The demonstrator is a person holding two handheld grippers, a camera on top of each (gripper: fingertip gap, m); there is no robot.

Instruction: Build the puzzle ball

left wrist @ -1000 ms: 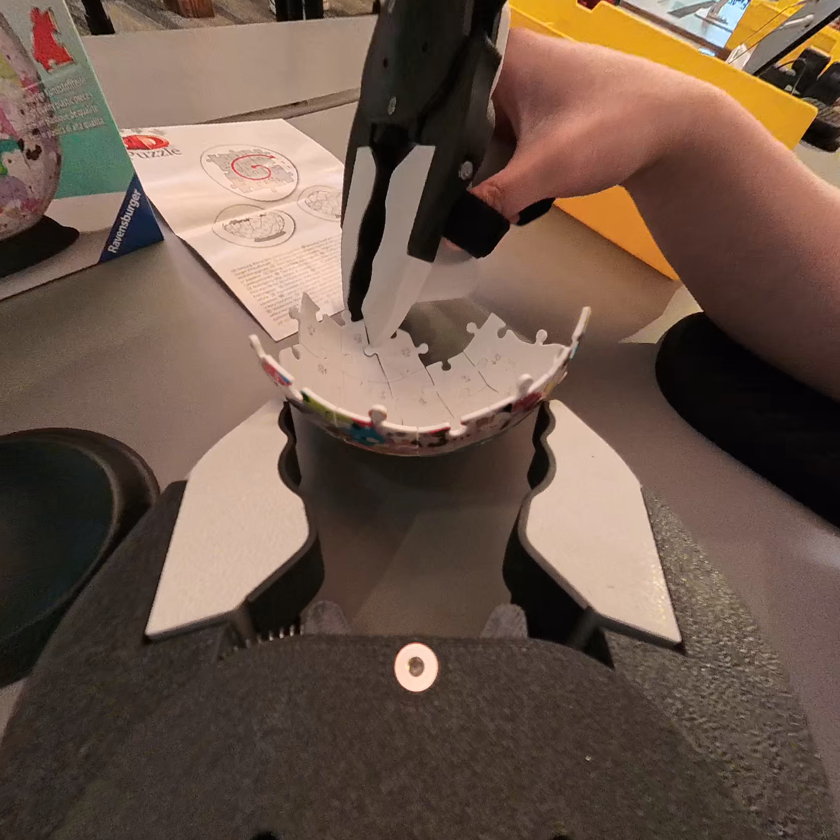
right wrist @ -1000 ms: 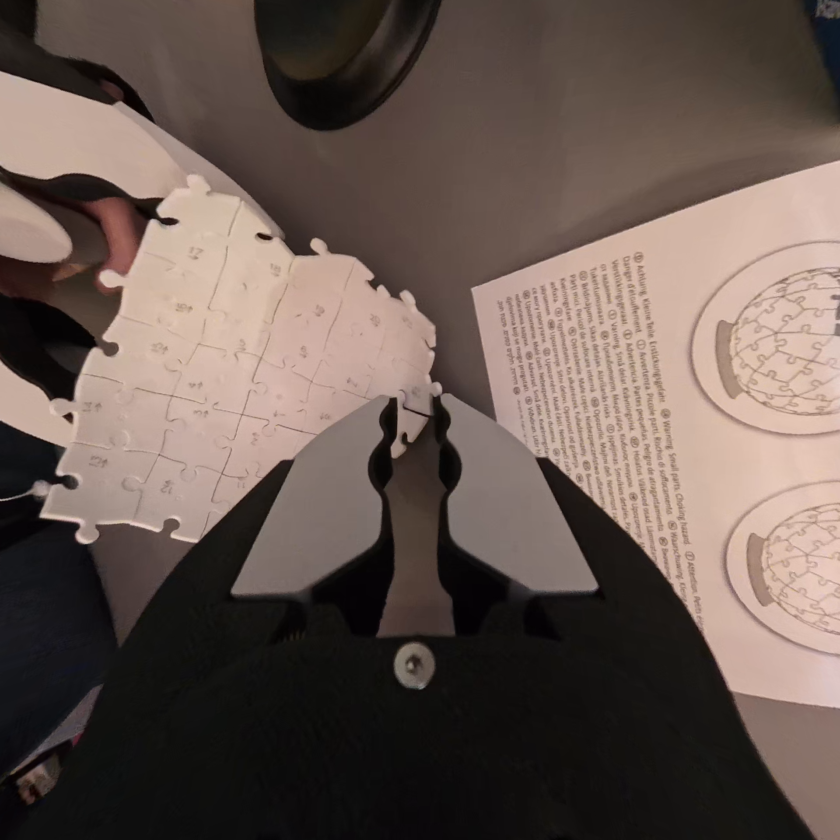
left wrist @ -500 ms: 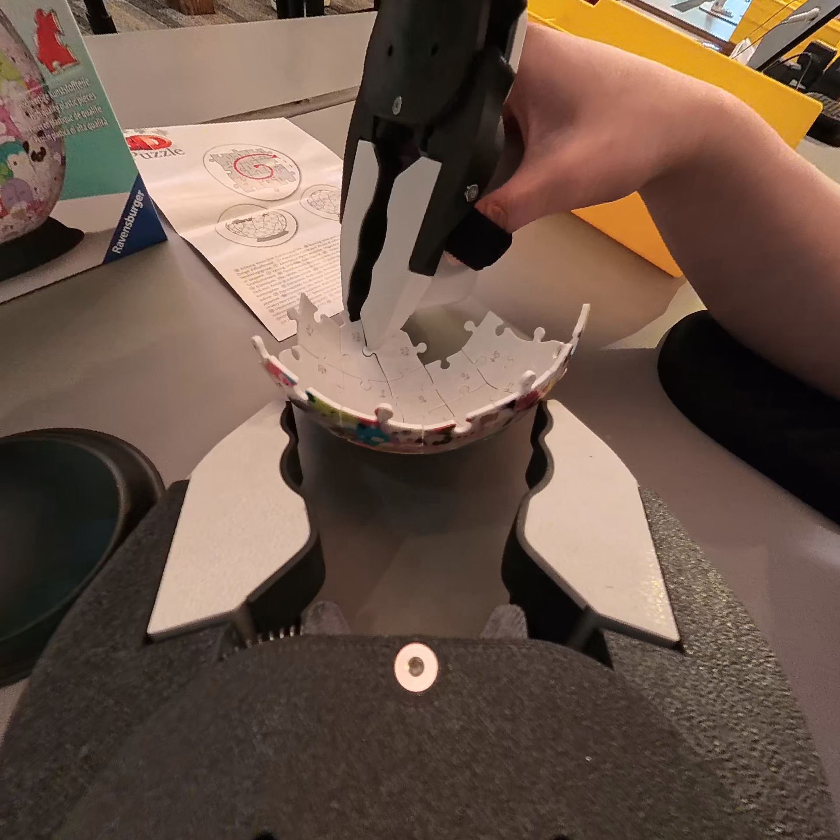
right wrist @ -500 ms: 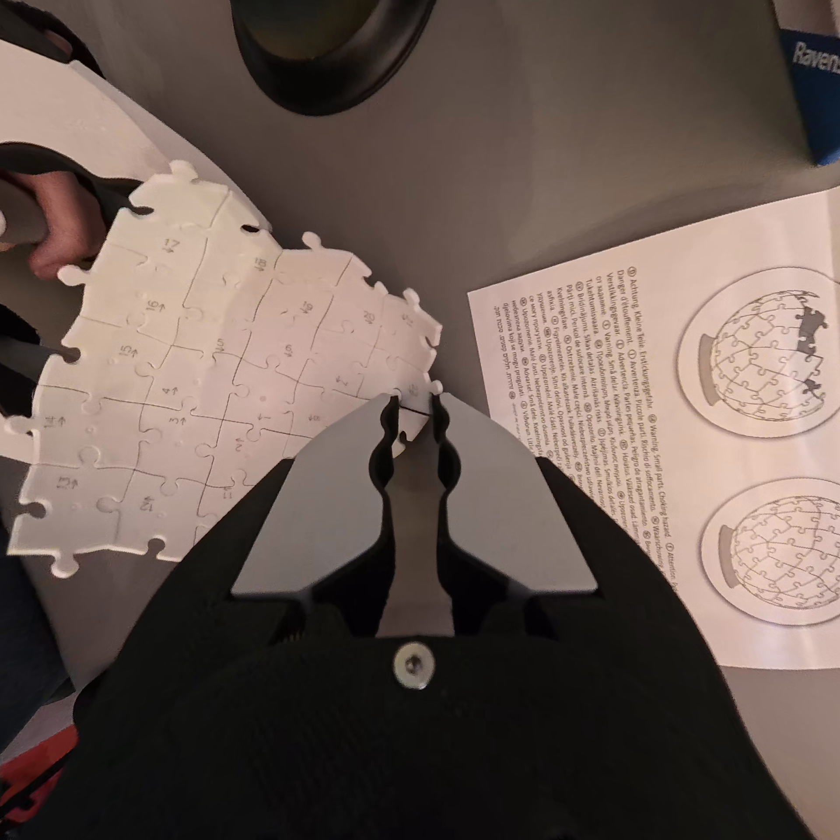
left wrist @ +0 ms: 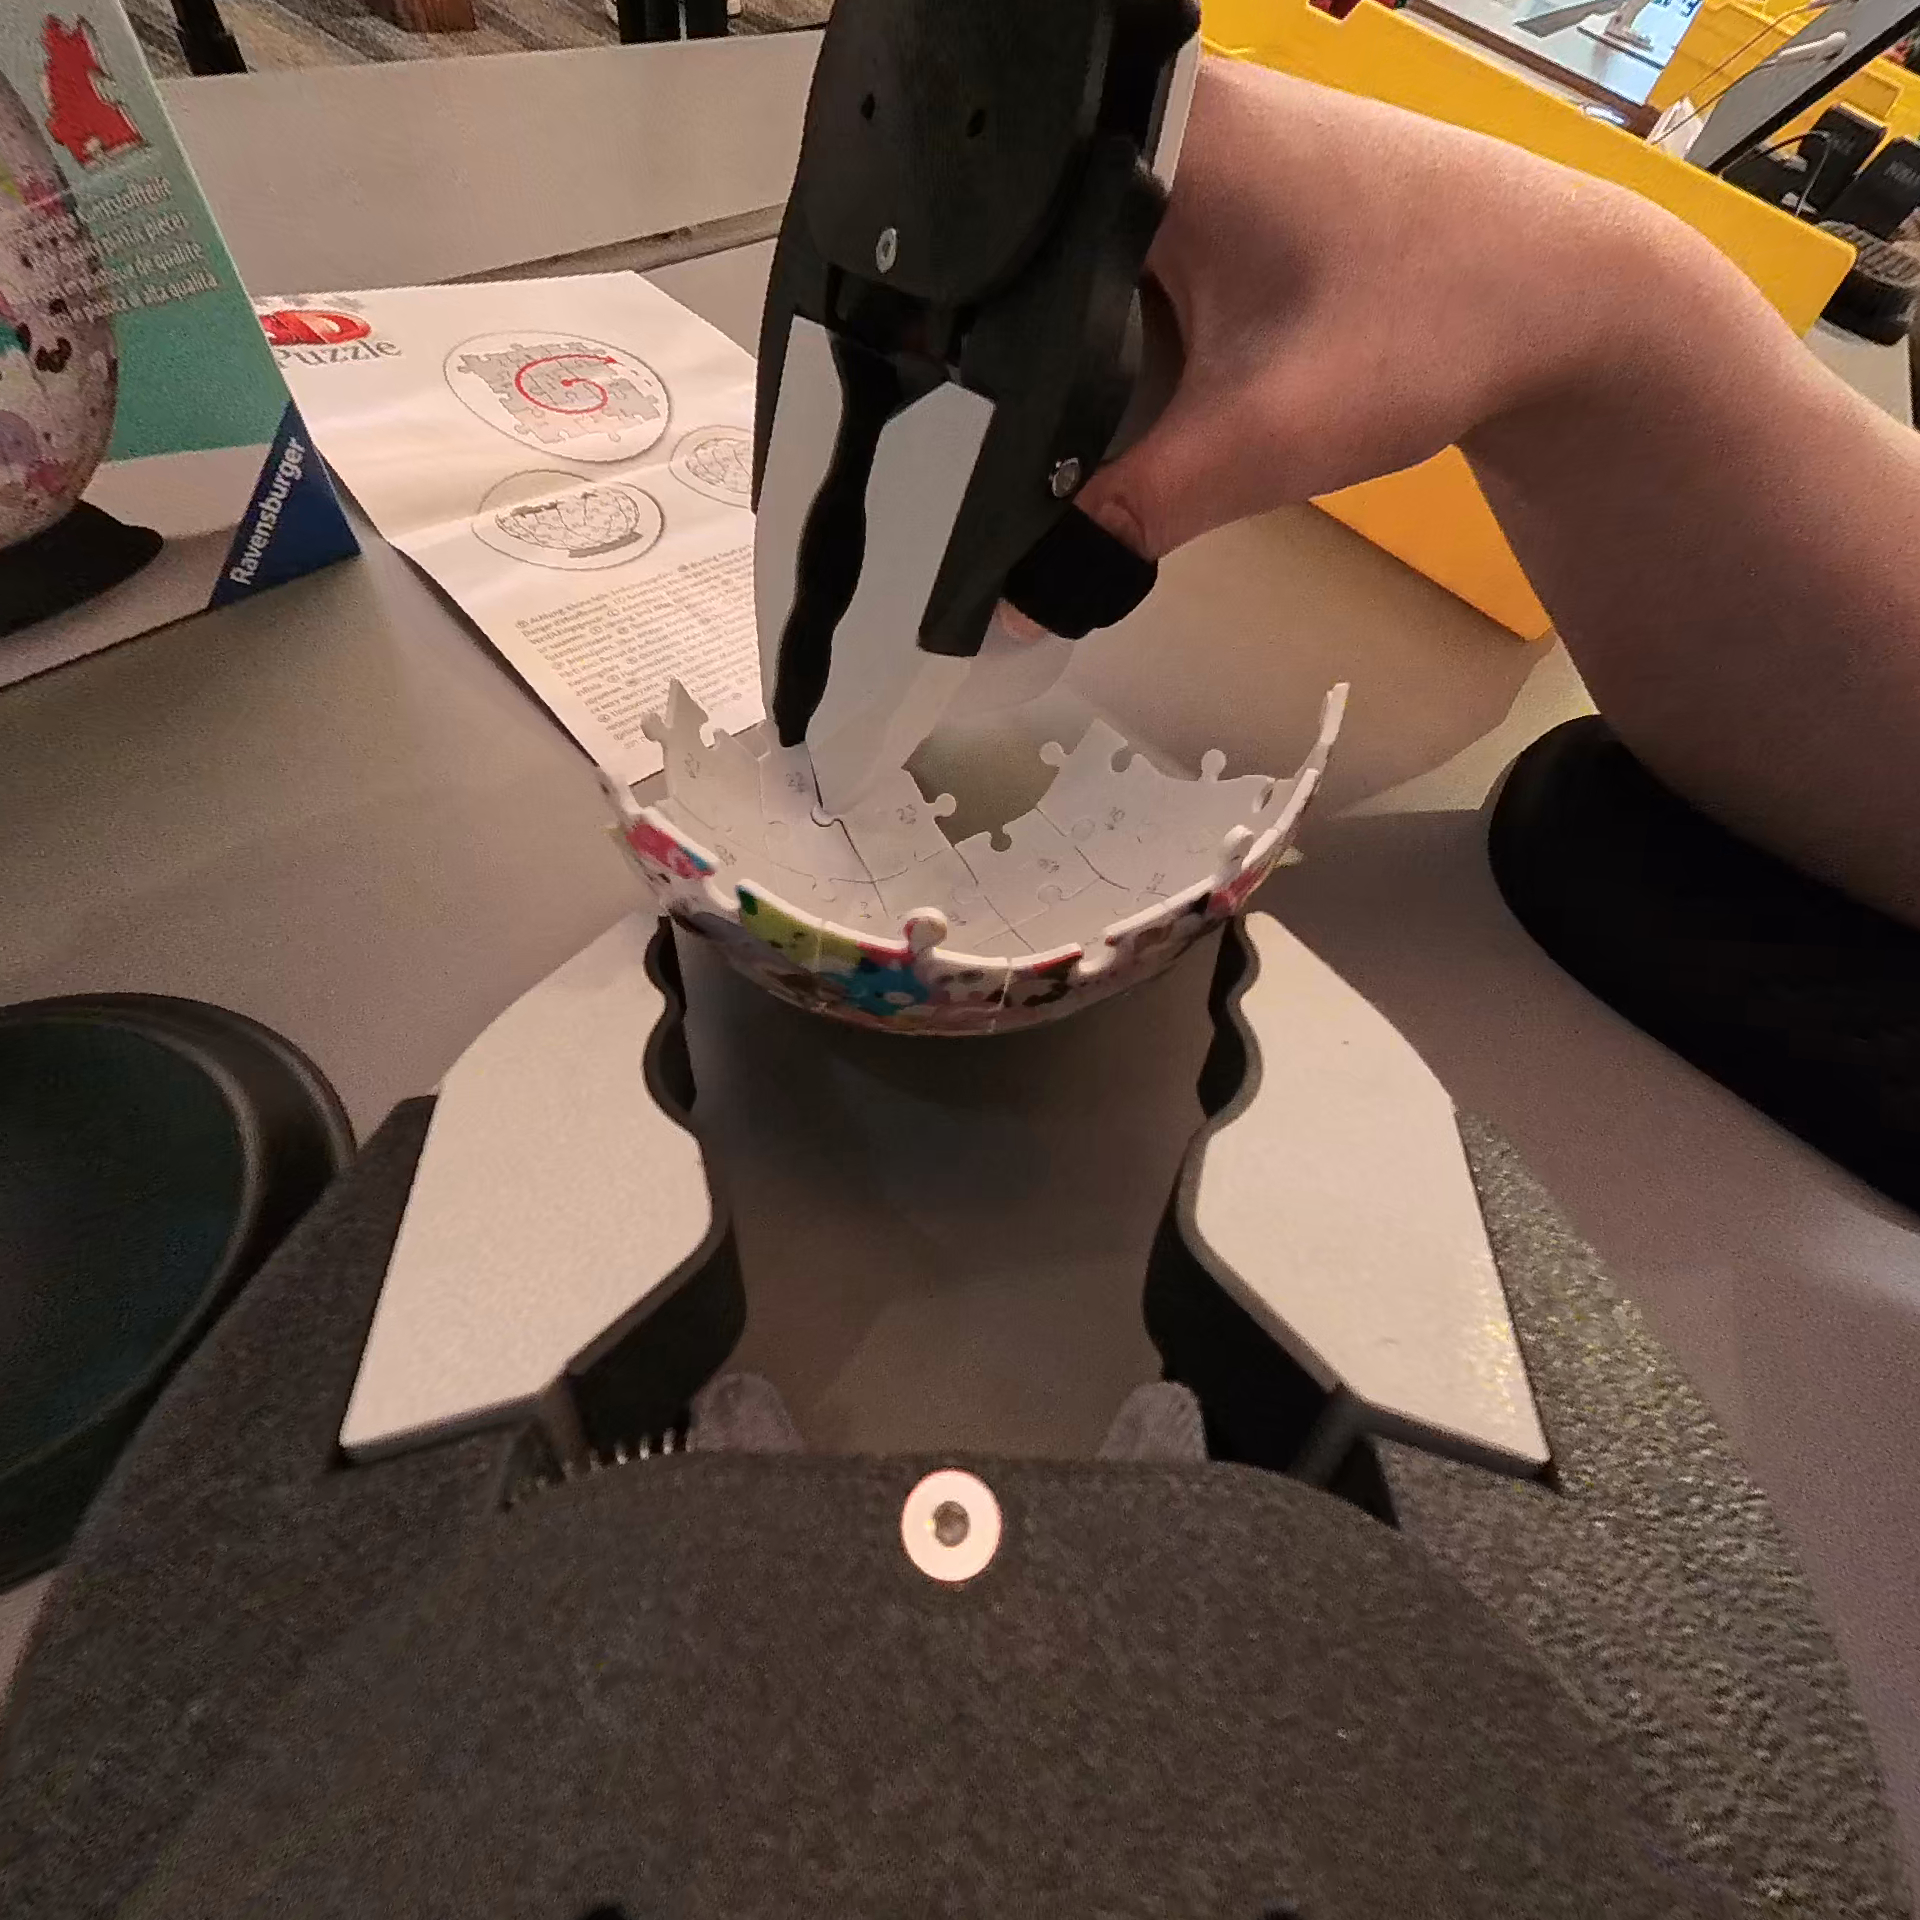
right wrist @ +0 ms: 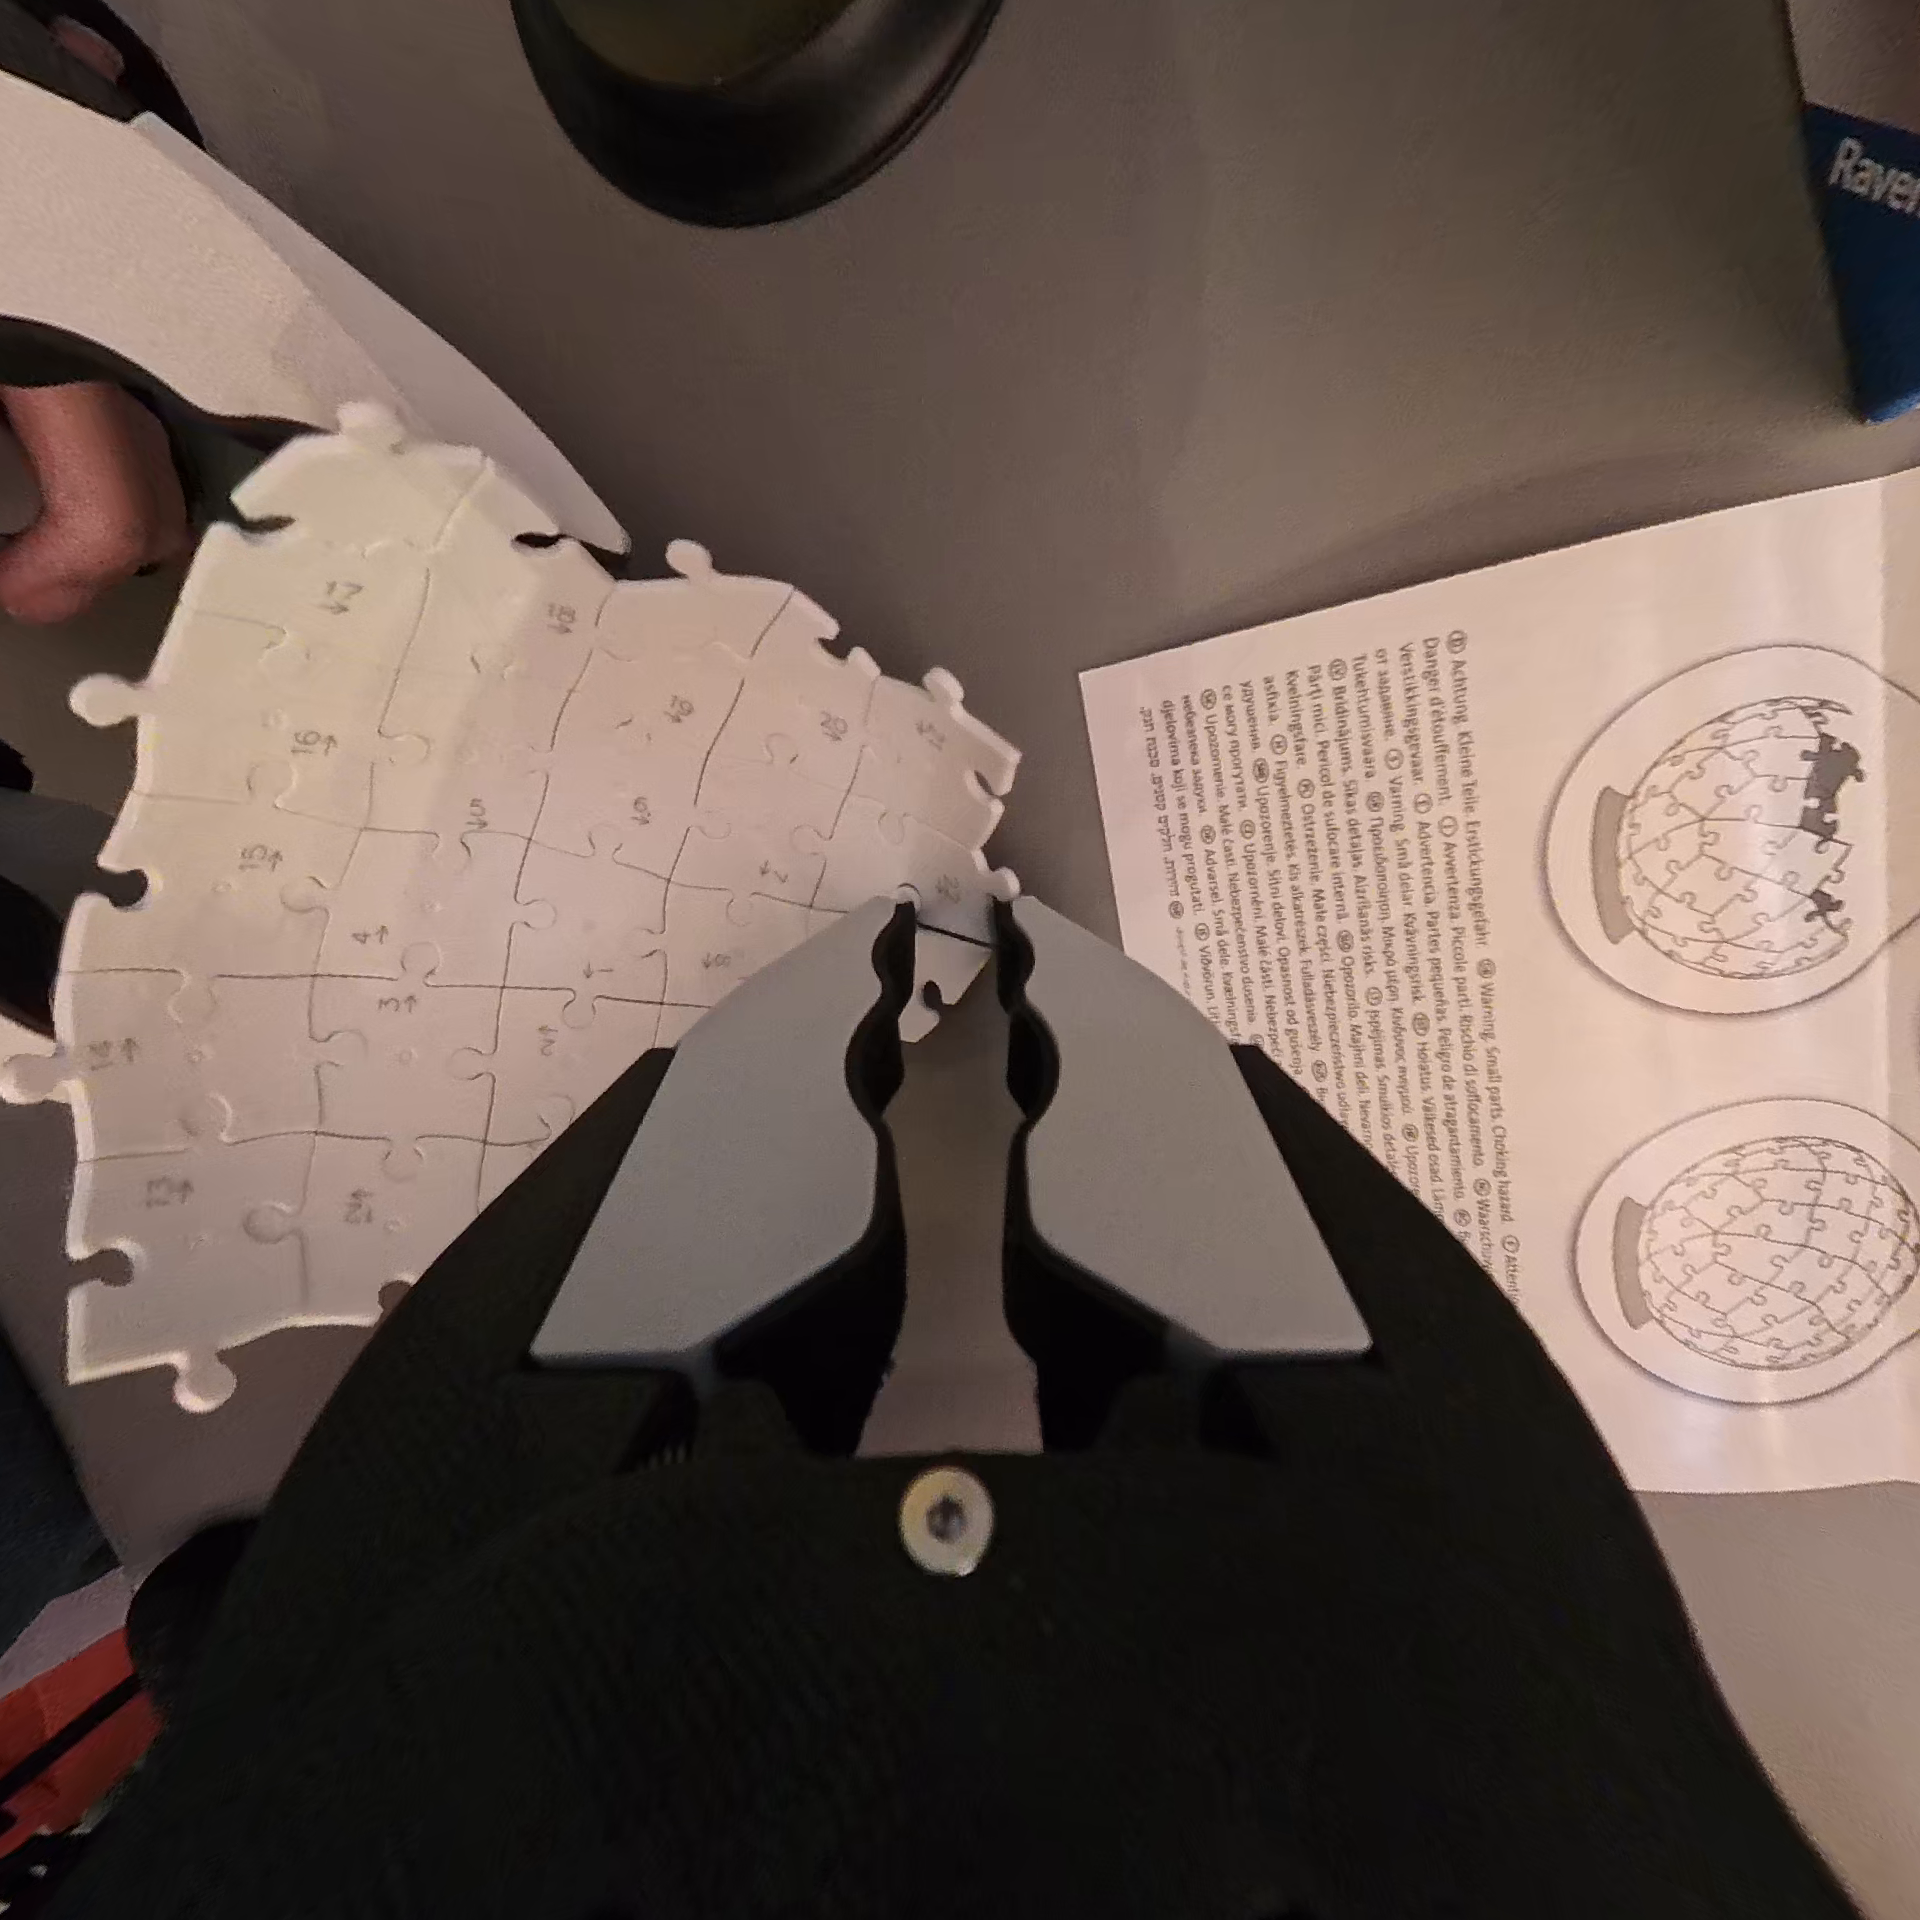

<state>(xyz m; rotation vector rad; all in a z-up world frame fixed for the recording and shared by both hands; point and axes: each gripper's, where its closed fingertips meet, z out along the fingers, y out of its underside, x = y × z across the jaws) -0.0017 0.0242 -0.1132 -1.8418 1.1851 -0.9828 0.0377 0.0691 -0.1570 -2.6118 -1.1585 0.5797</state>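
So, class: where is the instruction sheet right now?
The instruction sheet lies flat on the grey table, left of centre in the left wrist view, between the puzzle box and puzzle bowl.

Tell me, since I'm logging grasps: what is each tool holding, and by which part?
The right tool pinches a white puzzle piece at the bowl's rim. The left tool, wide open, flanks the half-built puzzle ball.

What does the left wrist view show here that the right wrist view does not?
Only the left wrist view shows the shell's colourful outside, the left tongs open on either side of it, the hand holding the right tongs, and the yellow bins.

Only the right wrist view shows the whole white inside of the shell and the sheet's two ball drawings.

Both show the shell, the right tongs shut on a rim piece, the instruction sheet, the black bowl and the grey table.
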